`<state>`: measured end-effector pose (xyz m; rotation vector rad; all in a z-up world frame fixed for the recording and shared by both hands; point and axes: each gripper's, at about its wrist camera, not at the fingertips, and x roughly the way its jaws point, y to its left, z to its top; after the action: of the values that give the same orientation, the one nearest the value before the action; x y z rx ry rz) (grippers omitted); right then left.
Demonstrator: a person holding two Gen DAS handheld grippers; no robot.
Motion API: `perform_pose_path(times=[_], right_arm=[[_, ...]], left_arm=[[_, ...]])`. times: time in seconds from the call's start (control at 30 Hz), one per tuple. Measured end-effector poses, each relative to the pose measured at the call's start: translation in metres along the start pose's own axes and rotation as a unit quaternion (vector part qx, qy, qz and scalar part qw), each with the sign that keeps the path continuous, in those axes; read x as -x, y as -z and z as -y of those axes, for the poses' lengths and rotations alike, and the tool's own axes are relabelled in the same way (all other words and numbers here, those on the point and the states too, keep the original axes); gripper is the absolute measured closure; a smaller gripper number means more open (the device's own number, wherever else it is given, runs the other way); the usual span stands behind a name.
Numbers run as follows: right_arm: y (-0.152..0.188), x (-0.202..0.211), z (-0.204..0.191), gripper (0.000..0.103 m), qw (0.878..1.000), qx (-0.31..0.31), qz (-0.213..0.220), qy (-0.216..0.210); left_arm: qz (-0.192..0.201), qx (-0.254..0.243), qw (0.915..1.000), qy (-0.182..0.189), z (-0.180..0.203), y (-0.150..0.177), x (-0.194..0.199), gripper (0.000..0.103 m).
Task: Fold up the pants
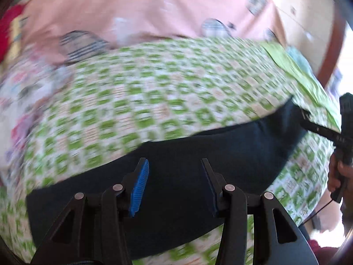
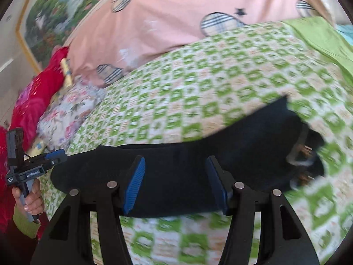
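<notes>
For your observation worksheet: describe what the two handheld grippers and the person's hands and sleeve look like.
Each gripper, left and right, is black with blue ribbed finger pads and silver pivot pins. The left one carries white "GenRobot.AI" lettering. A green sleeve cuff shows; a thin black cable trails.

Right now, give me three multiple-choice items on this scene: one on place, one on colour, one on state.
1. Where do the pants lie?
A. on a green-checked bedspread
B. on a wooden floor
C. over a chair back

2. What colour are the pads on the left gripper?
A. red
B. blue
C. yellow

3. How does the right gripper stand?
A. shut on a pillow
B. shut on nothing
C. open over the pants

A: green-checked cloth shows on all sides of the dark pants.
B: the ribbed pad is bright blue.
C: the jaws stand wide apart with dark cloth seen between them.
</notes>
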<state>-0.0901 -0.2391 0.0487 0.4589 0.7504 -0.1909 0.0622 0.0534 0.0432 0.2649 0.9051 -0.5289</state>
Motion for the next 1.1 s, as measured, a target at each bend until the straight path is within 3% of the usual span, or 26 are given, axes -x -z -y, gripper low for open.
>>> perform_pose_path(times=[0.2,0.37,0.73,0.83,0.93,1.0,1.03,1.1], right_arm=[[0.006,0.021,0.037,0.044,0.999,-0.043,0.020,0.025],[0.007,0.031,0.061,0.044,0.996,-0.073,0.032,0.035],[0.005,0.033,0.091,0.044,0.990,-0.117,0.043,0.062],[0.005,0.027,0.096,0.046,0.990,-0.126,0.034,0.060],[0.002,0.020,0.095,0.063,0.990,-0.124,0.030,0.054],[0.001,0.015,0.093,0.082,0.991,-0.119,0.023,0.054],[0.000,0.012,0.092,0.097,0.992,-0.115,0.019,0.053],[0.001,0.014,0.089,0.097,0.992,-0.112,0.025,0.052]], left_arm=[[-0.034,-0.097,0.9935,0.050,0.059,-0.024,-0.043,0.055],[-0.069,-0.161,0.9829,0.056,0.087,-0.035,-0.077,0.055],[-0.140,-0.274,0.9476,0.086,0.112,-0.047,-0.126,0.056],[-0.151,-0.285,0.9417,0.096,0.115,-0.046,-0.136,0.070],[-0.155,-0.290,0.9383,0.107,0.117,-0.047,-0.142,0.087],[-0.151,-0.296,0.9368,0.108,0.116,-0.047,-0.142,0.094],[-0.152,-0.295,0.9369,0.111,0.115,-0.048,-0.142,0.097],[-0.148,-0.293,0.9376,0.116,0.112,-0.048,-0.139,0.098]])
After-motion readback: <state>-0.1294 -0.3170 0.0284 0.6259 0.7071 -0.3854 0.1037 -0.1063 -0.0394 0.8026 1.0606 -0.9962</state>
